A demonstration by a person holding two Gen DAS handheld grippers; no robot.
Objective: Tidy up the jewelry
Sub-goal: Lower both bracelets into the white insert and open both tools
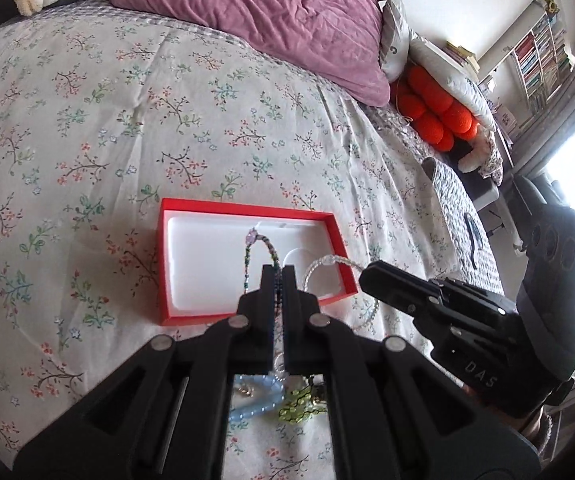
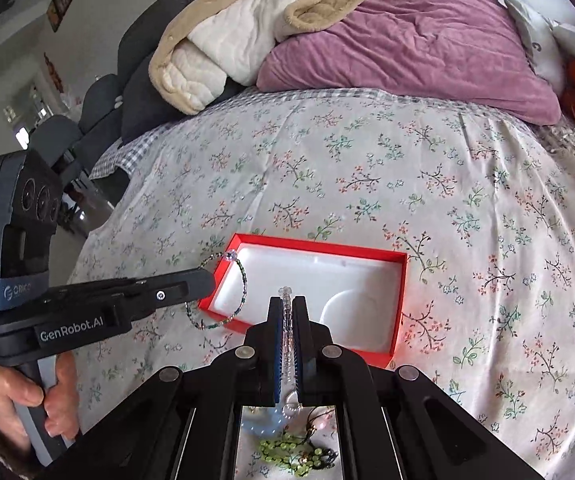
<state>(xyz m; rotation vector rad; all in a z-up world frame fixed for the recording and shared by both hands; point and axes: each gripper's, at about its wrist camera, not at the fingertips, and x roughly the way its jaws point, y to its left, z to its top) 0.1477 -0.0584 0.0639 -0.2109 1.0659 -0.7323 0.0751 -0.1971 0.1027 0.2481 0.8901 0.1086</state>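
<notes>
1. Nearest to us, on our side of the red box (image 2: 397, 300), a small heap of jewelry waits on the floral bedspread (image 2: 367, 168): a pale blue bead bracelet (image 1: 261, 396) and a green bead piece (image 2: 287, 454), lying close together and seen only through the gaps in the gripper frames.
2. Our left gripper (image 1: 278, 276) is clamped tight on a dark multicoloured bead bracelet (image 1: 261, 246); its loop hangs over the near-left part of the red box, partly above the white liner (image 2: 287, 268).
3. Our right gripper (image 2: 287, 300) is likewise pinched shut on a clear bead bracelet (image 2: 286, 320), held above the near edge of the red box. From the left wrist view, its loop droops across the box's near-right corner.
4. We judge that both bracelets are lifted and ready to go into the red box, which holds nothing resting in it yet as far as we can see.
5. Risks from here: both loops swing freely, so opening the jaws while a loop straddles the rim would leave a bracelet draped half outside the red box.
6. The two grippers sit close together above the box; bringing them closer could tangle the strands or knock the fingers together.
7. Thin beaded strands can also snag on the ribbed pads, so a bracelet might cling instead of dropping.
8. Beyond the red box lie a purple pillow (image 2: 407, 40) and a folded cream blanket (image 2: 215, 44), well clear.
</notes>
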